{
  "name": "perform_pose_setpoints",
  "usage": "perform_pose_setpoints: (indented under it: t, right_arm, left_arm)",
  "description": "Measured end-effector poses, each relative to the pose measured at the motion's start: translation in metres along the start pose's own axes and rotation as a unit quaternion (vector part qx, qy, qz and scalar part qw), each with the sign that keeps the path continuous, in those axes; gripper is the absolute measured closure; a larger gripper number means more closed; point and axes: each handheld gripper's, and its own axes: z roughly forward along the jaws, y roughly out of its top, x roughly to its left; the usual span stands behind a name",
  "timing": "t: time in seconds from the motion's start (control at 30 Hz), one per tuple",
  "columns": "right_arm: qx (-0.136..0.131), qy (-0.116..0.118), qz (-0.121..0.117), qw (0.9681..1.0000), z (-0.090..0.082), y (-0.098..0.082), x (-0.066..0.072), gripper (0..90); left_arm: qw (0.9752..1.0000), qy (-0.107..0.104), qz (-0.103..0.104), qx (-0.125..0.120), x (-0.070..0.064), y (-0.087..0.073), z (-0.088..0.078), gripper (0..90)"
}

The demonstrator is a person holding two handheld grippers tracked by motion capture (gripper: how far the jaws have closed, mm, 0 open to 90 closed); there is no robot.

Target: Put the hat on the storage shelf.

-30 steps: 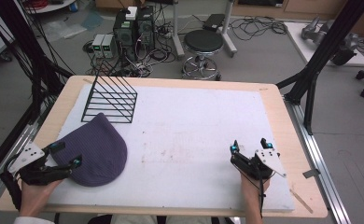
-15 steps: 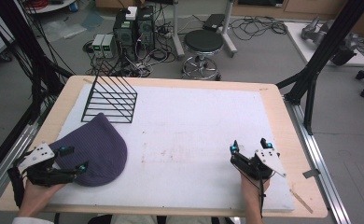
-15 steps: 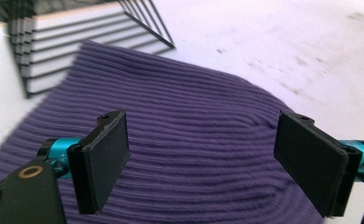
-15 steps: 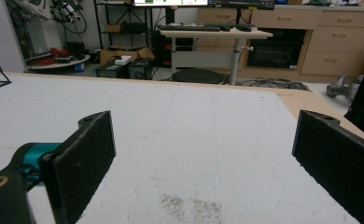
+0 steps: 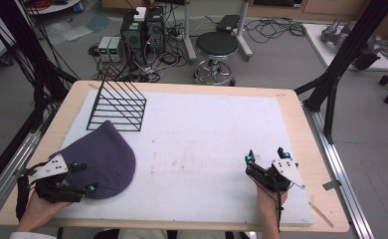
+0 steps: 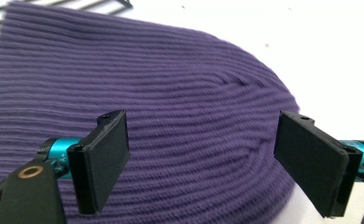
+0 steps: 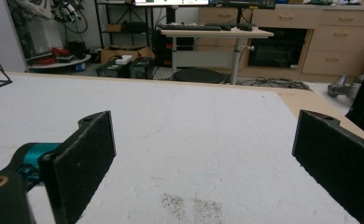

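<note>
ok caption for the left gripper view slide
Left gripper, jaws open, poised over a purple ribbed knit beanie lying on the white table mat.

Black flat jaws, teal mounts, grey three-cornered plates, black cables.

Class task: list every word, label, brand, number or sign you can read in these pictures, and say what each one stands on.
None can be read.
The purple hat is plain ribbed knit, with no tag showing.
The wire rack, the white mat and both grippers, left and right, bear no lettering.
The boxes on the floor and the screen beyond the table are too small and blurred to tell.
</note>
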Motion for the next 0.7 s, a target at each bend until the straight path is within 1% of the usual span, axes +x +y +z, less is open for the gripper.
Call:
perform_pose_setpoints:
  t: [0.1,0.2,0.27,0.3,0.4,0.47,0.53,0.57,0.67,0.7]
  right_arm:
    - [0.0,0.0,0.0,1.0,0.0,0.0,0.0,5.2]
    - [0.0,0.0,-0.001,1.0,0.0,0.0,0.0,5.1]
    - [0.0,0.0,-0.001,1.0,0.0,0.0,0.0,5.2]
    - [0.0,0.0,-0.001,1.0,0.0,0.0,0.0,5.2]
    - [0.001,0.0,0.0,1.0,0.0,0.0,0.0,5.1]
    - [0.001,0.0,0.0,1.0,0.0,0.0,0.0,5.2]
    - [0.001,-0.001,0.001,1.0,0.0,0.0,0.0,5.1]
    - [0.001,-0.001,0.001,1.0,0.0,0.0,-0.001,5.1]
    - [0.001,-0.001,0.001,1.0,0.0,0.0,0.0,5.2]
    - [0.0,-0.001,0.002,1.0,0.0,0.0,0.0,5.2]
  left_arm:
    - [0.9999,-0.009,0.006,0.009,-0.001,-0.001,0.002,18.2]
    - [0.9994,-0.022,0.02,0.02,-0.004,-0.001,0.005,18.1]
    - [0.9992,-0.026,0.023,0.021,-0.005,-0.001,0.007,18.1]
    - [0.9987,-0.029,0.027,0.031,-0.007,-0.002,0.01,18.0]
    - [0.9984,-0.034,0.029,0.035,-0.007,-0.002,0.011,18.0]
    - [0.9979,-0.043,0.03,0.038,-0.007,-0.003,0.012,18.0]
    - [0.997,-0.058,0.032,0.04,-0.008,-0.003,0.013,18.0]
    - [0.9968,-0.061,0.032,0.042,-0.009,-0.003,0.014,18.0]
    - [0.9955,-0.064,0.04,0.058,-0.011,-0.003,0.019,18.1]
    - [0.9948,-0.062,0.044,0.069,-0.013,-0.004,0.022,18.1]
